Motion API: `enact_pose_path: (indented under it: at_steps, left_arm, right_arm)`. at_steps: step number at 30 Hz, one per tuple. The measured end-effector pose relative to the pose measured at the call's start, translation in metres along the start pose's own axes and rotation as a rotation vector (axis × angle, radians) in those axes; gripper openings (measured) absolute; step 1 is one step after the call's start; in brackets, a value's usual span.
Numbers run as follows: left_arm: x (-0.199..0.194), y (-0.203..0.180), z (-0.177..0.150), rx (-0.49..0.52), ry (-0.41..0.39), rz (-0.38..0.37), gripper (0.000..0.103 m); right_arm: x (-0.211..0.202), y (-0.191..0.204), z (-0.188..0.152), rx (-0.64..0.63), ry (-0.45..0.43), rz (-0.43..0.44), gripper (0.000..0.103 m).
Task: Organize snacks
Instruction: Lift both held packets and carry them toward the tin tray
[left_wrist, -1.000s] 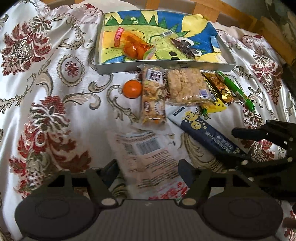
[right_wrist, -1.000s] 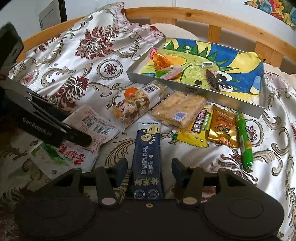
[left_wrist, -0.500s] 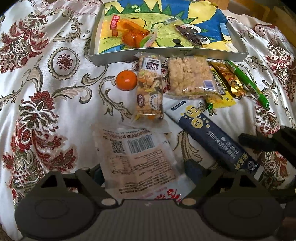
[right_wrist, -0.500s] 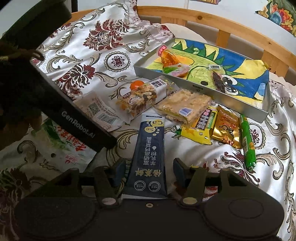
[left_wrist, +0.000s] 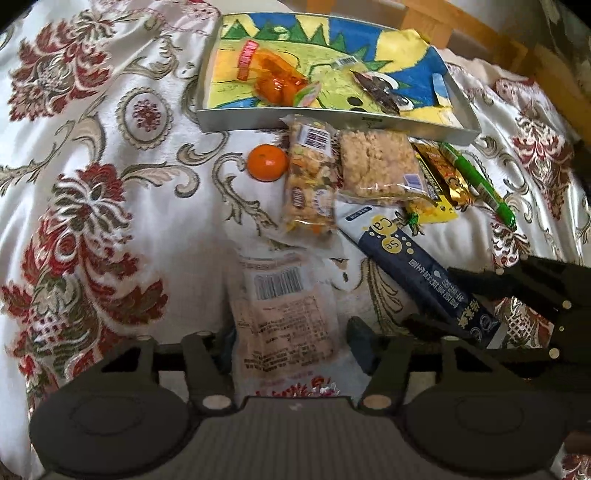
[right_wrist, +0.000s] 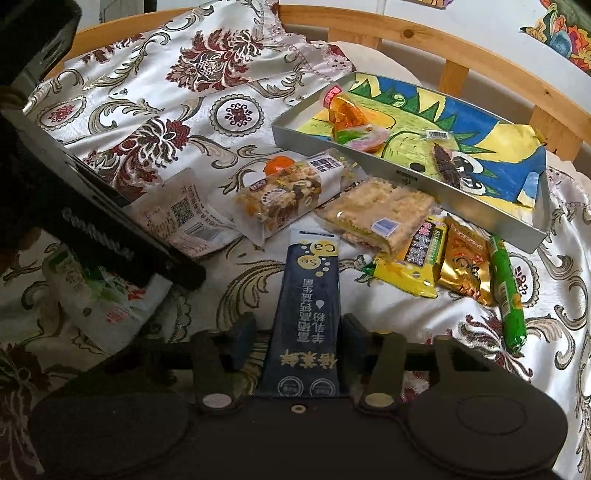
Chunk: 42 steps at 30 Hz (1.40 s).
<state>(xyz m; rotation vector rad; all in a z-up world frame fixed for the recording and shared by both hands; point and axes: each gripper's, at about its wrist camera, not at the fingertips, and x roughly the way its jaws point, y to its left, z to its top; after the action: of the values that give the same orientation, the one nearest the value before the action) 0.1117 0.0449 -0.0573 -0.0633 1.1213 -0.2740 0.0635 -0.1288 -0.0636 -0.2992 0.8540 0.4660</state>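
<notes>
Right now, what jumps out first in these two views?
The metal tray with its bright dinosaur drawing sits at the far side, a few sweets inside. Before it lies a row of snacks, beside a small orange. Nearest, the left gripper straddles a white packet, the right gripper a dark blue sachet.

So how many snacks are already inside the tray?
3 that I can make out in the tray: an orange packet at its left end, a pink-green candy beside it, and a dark bar mid-tray. Smaller ones may be hidden.
</notes>
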Motion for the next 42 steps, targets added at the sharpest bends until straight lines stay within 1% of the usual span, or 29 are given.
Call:
enact_pose_path:
  at_steps: [4, 6, 10, 15, 22, 27, 31, 34, 39, 42]
  left_arm:
    - [-0.006, 0.011, -0.002, -0.043, 0.003, -0.039, 0.055]
    - [-0.009, 0.013, -0.004, -0.043, 0.003, -0.042, 0.055]
    - [-0.013, 0.014, -0.009, -0.04, -0.001, -0.045, 0.054]
    - [-0.019, 0.017, -0.011, -0.068, -0.008, -0.059, 0.054]
    - [-0.031, 0.016, -0.017, -0.08, -0.022, -0.077, 0.054]
    - [-0.041, 0.008, -0.01, -0.075, -0.056, -0.092, 0.054]
    - [-0.05, 0.001, 0.004, -0.068, -0.092, -0.092, 0.054]
    - [-0.056, -0.005, 0.021, -0.067, -0.123, -0.088, 0.054]
    - [-0.065, -0.019, 0.064, -0.057, -0.207, -0.053, 0.054]
    - [-0.065, -0.027, 0.097, -0.086, -0.247, -0.048, 0.054]
  right_arm:
    - [-0.003, 0.001, 0.0, -0.006, 0.0, -0.007, 0.042]
    - [-0.005, 0.002, -0.001, -0.008, 0.001, -0.007, 0.04]
    - [-0.011, 0.004, -0.002, -0.021, 0.004, -0.004, 0.039]
    - [-0.018, 0.007, -0.005, -0.04, 0.002, -0.011, 0.037]
    - [-0.03, 0.02, -0.01, -0.141, -0.013, -0.051, 0.034]
    - [-0.042, 0.027, -0.008, -0.217, -0.048, -0.083, 0.034]
    - [-0.052, 0.021, -0.004, -0.204, -0.072, -0.103, 0.034]
    - [-0.06, 0.008, 0.004, -0.181, -0.106, -0.142, 0.034]
    - [-0.07, -0.02, 0.023, -0.133, -0.167, -0.206, 0.034]
    - [-0.069, -0.04, 0.039, -0.112, -0.207, -0.234, 0.034]
